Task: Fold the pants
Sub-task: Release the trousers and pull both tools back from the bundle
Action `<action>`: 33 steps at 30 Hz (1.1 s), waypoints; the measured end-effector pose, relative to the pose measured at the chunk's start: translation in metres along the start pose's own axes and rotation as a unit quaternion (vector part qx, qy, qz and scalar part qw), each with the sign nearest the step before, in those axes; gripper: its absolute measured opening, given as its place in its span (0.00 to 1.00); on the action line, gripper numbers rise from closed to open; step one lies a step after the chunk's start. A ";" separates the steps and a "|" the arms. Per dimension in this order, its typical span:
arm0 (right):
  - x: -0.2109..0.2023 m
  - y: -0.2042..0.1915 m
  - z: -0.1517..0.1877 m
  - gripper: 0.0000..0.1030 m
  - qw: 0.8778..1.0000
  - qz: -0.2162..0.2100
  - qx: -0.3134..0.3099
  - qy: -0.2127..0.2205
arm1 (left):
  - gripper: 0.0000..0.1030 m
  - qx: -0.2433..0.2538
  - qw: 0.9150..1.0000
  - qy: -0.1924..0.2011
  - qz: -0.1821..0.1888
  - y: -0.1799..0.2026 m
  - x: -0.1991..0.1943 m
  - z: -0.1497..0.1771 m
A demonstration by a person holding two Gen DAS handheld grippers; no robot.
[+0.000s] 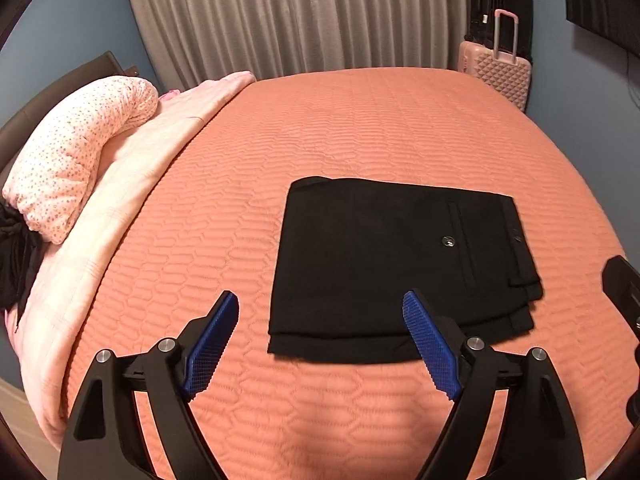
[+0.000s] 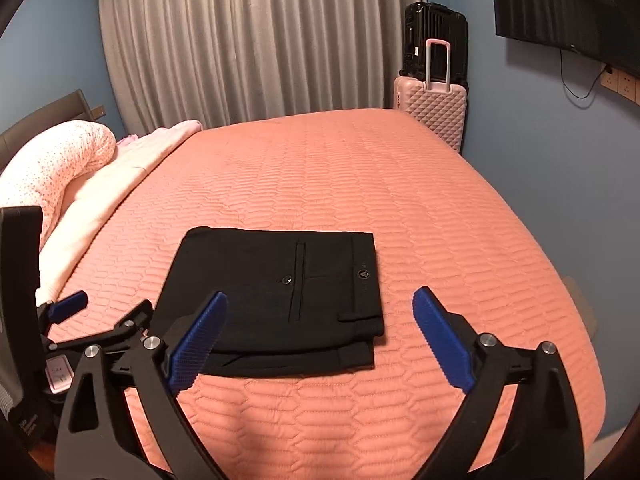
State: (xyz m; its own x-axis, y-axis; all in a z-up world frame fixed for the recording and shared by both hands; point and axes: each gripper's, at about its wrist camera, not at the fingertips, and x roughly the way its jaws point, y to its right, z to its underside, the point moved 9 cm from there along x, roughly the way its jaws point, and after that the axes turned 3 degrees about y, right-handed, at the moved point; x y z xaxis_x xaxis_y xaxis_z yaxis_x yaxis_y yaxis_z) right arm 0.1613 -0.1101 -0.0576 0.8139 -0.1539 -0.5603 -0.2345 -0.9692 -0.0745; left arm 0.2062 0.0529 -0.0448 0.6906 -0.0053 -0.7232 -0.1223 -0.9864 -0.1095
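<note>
Black pants (image 1: 384,264) lie folded into a flat rectangle on the orange quilted bed (image 1: 320,140), back pocket button facing up. They also show in the right wrist view (image 2: 276,300). My left gripper (image 1: 320,340) is open and empty, above the bed just short of the pants' near edge. My right gripper (image 2: 320,336) is open and empty, hovering over the pants' near right corner. The left gripper also shows at the left edge of the right wrist view (image 2: 100,312), beside the pants.
A pink spotted pillow (image 1: 80,152) and a pale pink blanket (image 1: 132,184) lie along the bed's left side. A pink suitcase (image 1: 500,68) and a black one (image 1: 496,4) stand at the far right corner. Grey curtains (image 1: 300,16) hang behind. A wall TV (image 2: 560,0) is upper right.
</note>
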 end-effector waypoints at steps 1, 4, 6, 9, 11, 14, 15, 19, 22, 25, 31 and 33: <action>-0.004 0.001 0.000 0.95 1.000 0.003 0.001 0.000 | 0.80 0.003 1.000 0.001 0.002 0.001 -0.006 0.001; -0.011 0.000 0.002 0.96 1.000 0.008 -0.003 0.003 | 0.84 0.014 1.000 0.008 0.002 0.002 -0.020 0.005; -0.015 0.001 0.003 0.96 1.000 0.013 -0.005 0.002 | 0.84 0.018 1.000 0.012 0.005 0.002 -0.025 0.007; -0.020 0.003 0.003 0.96 1.000 0.024 -0.005 0.003 | 0.84 0.019 1.000 0.007 0.009 0.003 -0.031 0.011; -0.023 0.005 0.002 0.96 1.000 0.031 -0.005 0.005 | 0.84 0.020 1.000 0.004 0.006 0.001 -0.033 0.014; -0.029 0.009 0.000 0.96 0.999 0.040 -0.001 0.009 | 0.84 0.013 1.000 0.003 0.013 -0.001 -0.039 0.017; -0.031 0.009 0.000 0.96 0.999 0.038 0.001 0.010 | 0.84 0.008 1.000 0.005 0.018 -0.003 -0.042 0.017; -0.034 0.007 0.002 0.96 1.000 0.025 0.000 0.007 | 0.84 -0.002 1.000 0.004 0.025 -0.008 -0.048 0.021; -0.030 0.004 0.006 0.96 1.000 0.021 -0.016 0.005 | 0.84 -0.003 1.000 0.000 0.016 -0.013 -0.043 0.026; -0.005 0.019 0.024 0.96 0.998 0.032 -0.029 -0.036 | 0.84 -0.008 0.999 -0.042 0.020 -0.022 -0.017 0.041; 0.043 0.039 0.053 0.96 0.996 0.006 -0.012 -0.089 | 0.84 -0.036 0.996 -0.084 0.024 -0.039 0.027 0.065; 0.062 0.027 0.050 0.95 0.995 -0.023 -0.012 -0.092 | 0.84 -0.028 0.996 -0.083 0.025 -0.037 0.038 0.063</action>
State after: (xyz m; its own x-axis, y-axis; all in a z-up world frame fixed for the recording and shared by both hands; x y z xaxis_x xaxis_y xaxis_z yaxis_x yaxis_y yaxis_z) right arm 0.1787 -0.1364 -0.1359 0.7116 -0.0731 -0.6988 -0.1851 -0.9790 -0.0860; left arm 0.1920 0.0991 -0.1116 0.5570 -0.0328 -0.8299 -0.1111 -0.9932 -0.0353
